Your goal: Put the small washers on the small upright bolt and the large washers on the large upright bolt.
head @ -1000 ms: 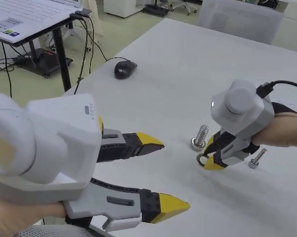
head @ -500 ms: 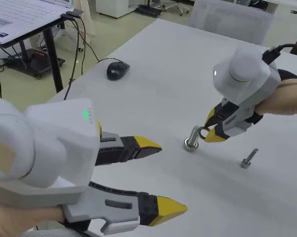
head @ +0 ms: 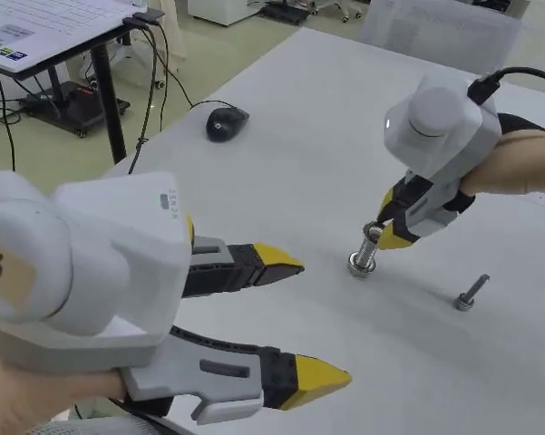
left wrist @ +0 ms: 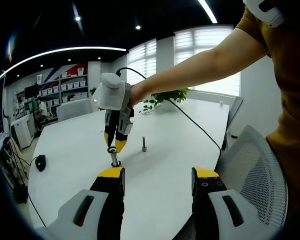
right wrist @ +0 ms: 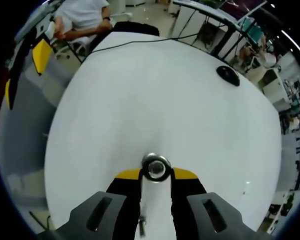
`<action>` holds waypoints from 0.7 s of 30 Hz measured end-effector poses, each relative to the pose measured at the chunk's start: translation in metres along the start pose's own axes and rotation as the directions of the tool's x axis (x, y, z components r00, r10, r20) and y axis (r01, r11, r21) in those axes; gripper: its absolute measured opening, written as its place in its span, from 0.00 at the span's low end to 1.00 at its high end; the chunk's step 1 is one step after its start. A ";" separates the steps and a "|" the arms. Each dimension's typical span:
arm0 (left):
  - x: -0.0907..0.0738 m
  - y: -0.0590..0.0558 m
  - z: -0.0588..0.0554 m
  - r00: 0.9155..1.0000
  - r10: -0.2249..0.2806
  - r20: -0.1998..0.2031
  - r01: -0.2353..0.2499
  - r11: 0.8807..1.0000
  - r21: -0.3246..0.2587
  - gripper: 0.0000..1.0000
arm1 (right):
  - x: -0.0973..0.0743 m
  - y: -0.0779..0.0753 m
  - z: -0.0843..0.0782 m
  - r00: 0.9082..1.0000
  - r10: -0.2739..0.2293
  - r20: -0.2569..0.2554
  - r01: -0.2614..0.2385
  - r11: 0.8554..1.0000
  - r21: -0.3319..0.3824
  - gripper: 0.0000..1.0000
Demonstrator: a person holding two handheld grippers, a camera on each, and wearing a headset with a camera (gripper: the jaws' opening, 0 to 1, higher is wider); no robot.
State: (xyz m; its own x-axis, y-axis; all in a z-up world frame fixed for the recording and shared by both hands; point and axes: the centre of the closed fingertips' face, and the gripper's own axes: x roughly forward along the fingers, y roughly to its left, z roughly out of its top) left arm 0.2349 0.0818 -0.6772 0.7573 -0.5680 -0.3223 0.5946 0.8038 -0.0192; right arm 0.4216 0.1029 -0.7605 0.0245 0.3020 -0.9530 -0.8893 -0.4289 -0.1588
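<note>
1. Two grippers are over the white table (head: 281,109). The right gripper (head: 382,237) points steeply down, and its forearm reaches in from the right.
2. Its jaws pinch a large washer (head: 373,228) by the rim, right at the top of the large bolt (head: 363,258). I cannot tell if it is over the thread.
3. The left gripper (head: 316,317) is held low and near level, close to the person, with its jaws spread wide and aimed toward that bolt.
4. The small bolt (head: 469,294) stands apart to the right.
</note>
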 end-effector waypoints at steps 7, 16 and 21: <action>0.000 0.004 -0.002 1.000 0.004 -0.001 -0.004 1.000 -0.005 0.53 | 0.012 0.000 -0.004 1.000 0.019 -0.011 -0.019 1.000 -0.003 0.22; 0.001 0.006 -0.004 1.000 0.005 -0.007 -0.005 1.000 -0.010 0.53 | 0.029 0.002 -0.008 0.999 0.032 -0.009 -0.032 0.999 0.006 0.22; 0.002 0.008 -0.004 1.000 0.009 -0.008 -0.009 1.000 -0.014 0.53 | 0.037 0.004 -0.012 0.999 0.039 -0.008 -0.038 0.999 0.015 0.22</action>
State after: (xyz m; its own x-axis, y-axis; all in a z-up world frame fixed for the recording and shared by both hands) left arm 0.2399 0.0874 -0.6822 0.7603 -0.5596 -0.3298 0.5841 0.8112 -0.0298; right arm 0.4245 0.1027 -0.7993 -0.0061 0.2783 -0.9605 -0.8961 -0.4277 -0.1183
